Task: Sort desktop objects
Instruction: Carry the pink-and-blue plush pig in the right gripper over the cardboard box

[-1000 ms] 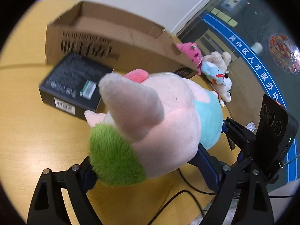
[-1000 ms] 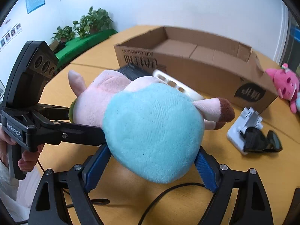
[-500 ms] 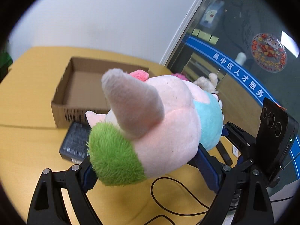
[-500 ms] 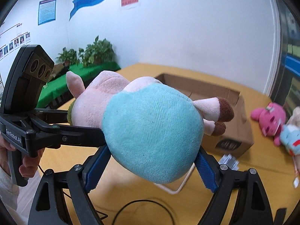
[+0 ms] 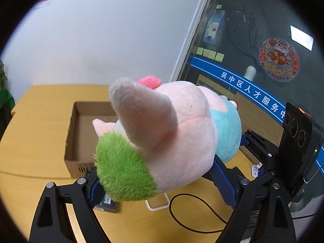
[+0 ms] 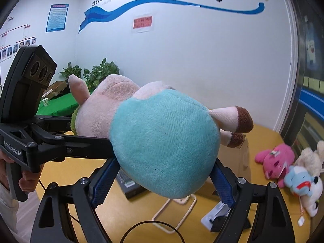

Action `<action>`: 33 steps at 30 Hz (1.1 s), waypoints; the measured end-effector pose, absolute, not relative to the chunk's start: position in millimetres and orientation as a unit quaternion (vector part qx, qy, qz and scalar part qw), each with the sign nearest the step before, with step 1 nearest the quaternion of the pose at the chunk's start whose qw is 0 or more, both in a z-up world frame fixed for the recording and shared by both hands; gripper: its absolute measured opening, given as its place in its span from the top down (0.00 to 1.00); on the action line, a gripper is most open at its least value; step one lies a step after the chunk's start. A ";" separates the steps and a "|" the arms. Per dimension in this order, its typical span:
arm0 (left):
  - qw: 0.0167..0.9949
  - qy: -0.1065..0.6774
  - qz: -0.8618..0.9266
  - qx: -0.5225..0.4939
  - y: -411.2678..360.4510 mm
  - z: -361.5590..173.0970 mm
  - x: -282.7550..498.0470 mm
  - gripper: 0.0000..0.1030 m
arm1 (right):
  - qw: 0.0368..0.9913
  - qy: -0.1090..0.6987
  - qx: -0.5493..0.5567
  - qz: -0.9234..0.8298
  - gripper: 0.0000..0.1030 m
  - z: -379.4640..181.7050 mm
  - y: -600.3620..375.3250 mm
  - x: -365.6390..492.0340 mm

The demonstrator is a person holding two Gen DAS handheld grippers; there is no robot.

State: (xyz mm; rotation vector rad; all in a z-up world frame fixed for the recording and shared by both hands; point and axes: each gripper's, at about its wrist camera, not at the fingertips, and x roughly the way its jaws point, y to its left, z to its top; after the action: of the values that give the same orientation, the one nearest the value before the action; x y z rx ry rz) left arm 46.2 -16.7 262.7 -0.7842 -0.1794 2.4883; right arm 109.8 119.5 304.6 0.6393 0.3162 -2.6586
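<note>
A pink pig plush (image 5: pixel 178 133) in a teal dress, with a green patch at the head, hangs in the air between both grippers. My left gripper (image 5: pixel 160 180) is shut on its head end. My right gripper (image 6: pixel 162 174) is shut on its teal body (image 6: pixel 162 141). The open cardboard box (image 5: pixel 81 129) stands on the yellow table below and beyond the plush. In the right wrist view the box (image 6: pixel 242 156) is mostly hidden behind the plush's legs.
A black box (image 6: pixel 131 184), a white frame (image 6: pixel 174 212) and a black cable (image 5: pixel 194 216) lie on the table under the plush. A pink plush (image 6: pixel 275 160) and a white and blue plush (image 6: pixel 303 182) lie at the right. A small white and black stand (image 6: pixel 222 216) sits nearby.
Both grippers have lifted the plush higher and tilted upward. The table and cardboard box have dropped lower in both views, and more wall shows.
</note>
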 end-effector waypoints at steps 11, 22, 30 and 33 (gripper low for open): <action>0.266 -0.042 0.929 -0.255 -43.5 288.6 2.0 0.12 | 0.192 0.107 0.196 -0.956 0.17 338.2 114.0 74.8; 0.256 -0.023 0.942 -0.215 -80.1 345.8 -98.7 0.13 | 0.223 0.102 0.165 -0.955 0.17 392.8 109.6 -48.2; 0.247 -0.035 0.940 -0.235 -101.7 343.5 -174.4 0.13 | 0.240 0.118 0.167 -0.949 0.17 403.0 99.2 -138.4; 0.235 -0.037 0.935 -0.263 -101.8 327.7 -211.1 0.13 | 0.252 0.112 0.188 -0.943 0.17 381.6 96.2 -178.3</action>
State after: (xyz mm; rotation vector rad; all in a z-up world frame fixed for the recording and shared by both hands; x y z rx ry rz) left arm -211.1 -101.8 327.7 -0.7215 -0.1015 2.5666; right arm -178.3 96.2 381.6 0.5110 0.3043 -2.5646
